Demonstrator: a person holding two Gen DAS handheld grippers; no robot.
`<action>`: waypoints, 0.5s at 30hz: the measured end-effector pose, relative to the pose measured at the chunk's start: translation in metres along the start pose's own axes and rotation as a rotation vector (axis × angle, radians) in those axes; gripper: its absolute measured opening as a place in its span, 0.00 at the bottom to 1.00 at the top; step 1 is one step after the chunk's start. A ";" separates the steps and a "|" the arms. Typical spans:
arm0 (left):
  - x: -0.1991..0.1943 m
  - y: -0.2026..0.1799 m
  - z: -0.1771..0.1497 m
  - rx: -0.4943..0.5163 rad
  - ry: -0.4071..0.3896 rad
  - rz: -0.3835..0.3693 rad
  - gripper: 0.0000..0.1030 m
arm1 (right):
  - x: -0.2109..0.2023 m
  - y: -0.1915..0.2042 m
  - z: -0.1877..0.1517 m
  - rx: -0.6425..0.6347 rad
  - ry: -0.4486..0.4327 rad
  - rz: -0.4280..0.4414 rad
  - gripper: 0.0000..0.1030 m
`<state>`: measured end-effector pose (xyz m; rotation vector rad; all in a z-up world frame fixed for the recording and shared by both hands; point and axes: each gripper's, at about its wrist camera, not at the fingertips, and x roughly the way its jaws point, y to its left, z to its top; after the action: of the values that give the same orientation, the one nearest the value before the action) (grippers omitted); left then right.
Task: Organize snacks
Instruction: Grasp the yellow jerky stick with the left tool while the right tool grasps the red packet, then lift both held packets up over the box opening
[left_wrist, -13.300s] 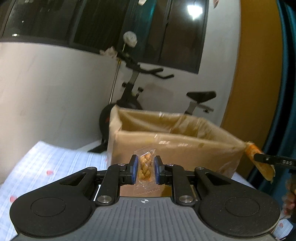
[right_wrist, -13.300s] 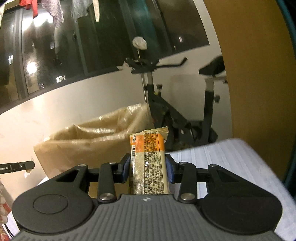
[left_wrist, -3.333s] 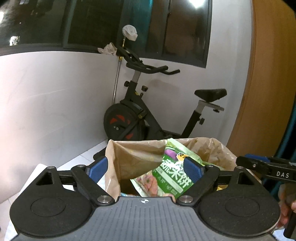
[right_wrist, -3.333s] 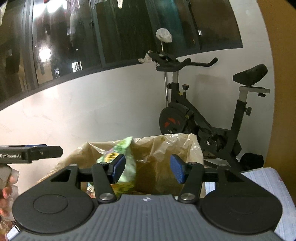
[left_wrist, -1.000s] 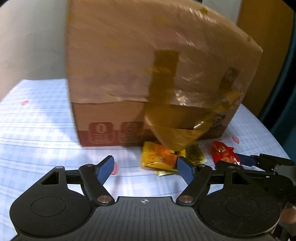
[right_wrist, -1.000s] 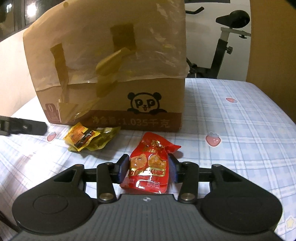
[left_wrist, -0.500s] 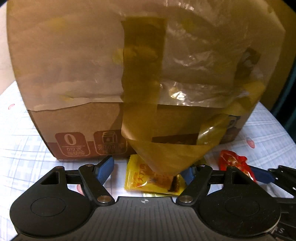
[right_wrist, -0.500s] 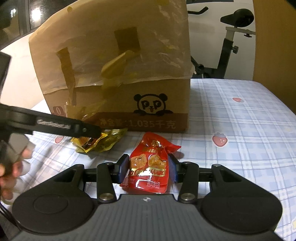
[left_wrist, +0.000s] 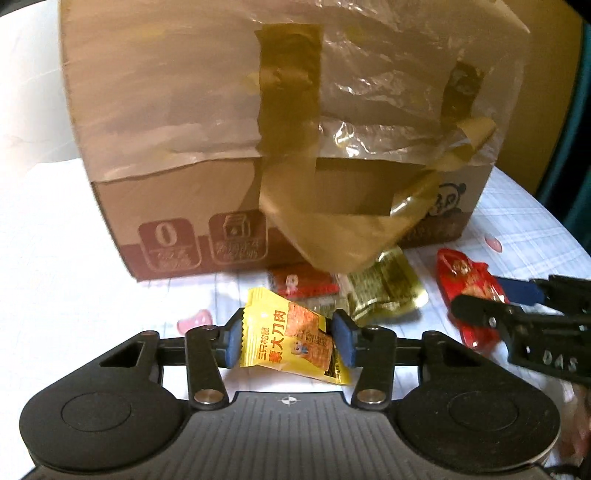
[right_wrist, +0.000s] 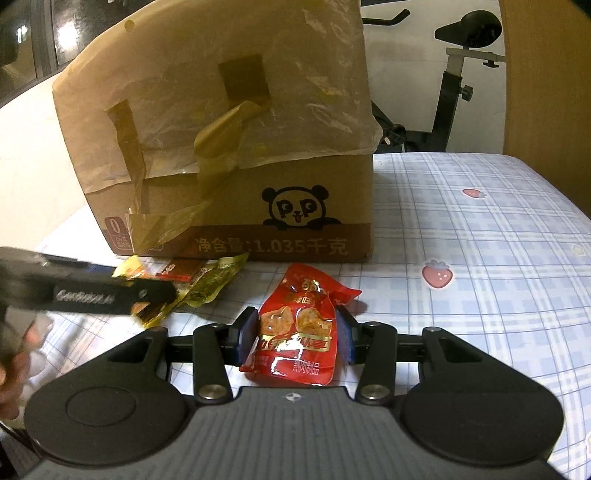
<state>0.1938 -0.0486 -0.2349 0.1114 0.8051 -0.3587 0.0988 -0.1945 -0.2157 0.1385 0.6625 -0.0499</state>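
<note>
Yellow snack packet (left_wrist: 291, 341), loose between open jaws a second ago, is now pinched by the left gripper (left_wrist: 288, 341); the right gripper (right_wrist: 295, 334) still clamps the red packet (right_wrist: 295, 328). Both can go into the box (left_wrist: 258, 129) at twelve o'clock.

A black exercise bike (right_wrist: 454, 85) stands against a white wall (right_wrist: 413, 66), beside a wooden panel (right_wrist: 546, 74). Dark windows (right_wrist: 33, 37) reflect lamps. A checked strawberry-print cloth (right_wrist: 480, 236) covers the tabletop.

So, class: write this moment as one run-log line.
left hand-held gripper: shut on yellow packet | right hand-held gripper: shut on red packet | box: behind
</note>
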 end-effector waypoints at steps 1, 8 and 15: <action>-0.001 0.000 -0.002 -0.007 -0.002 -0.003 0.44 | 0.000 0.000 0.000 -0.001 0.000 -0.001 0.46; -0.014 0.001 -0.016 -0.034 -0.034 -0.009 0.30 | 0.001 -0.001 -0.001 0.007 -0.001 0.004 0.46; -0.046 0.026 -0.017 -0.043 -0.070 -0.025 0.16 | 0.000 -0.001 0.000 0.008 -0.005 0.003 0.46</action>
<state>0.1614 -0.0081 -0.2145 0.0480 0.7447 -0.3663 0.0981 -0.1957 -0.2160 0.1475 0.6571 -0.0502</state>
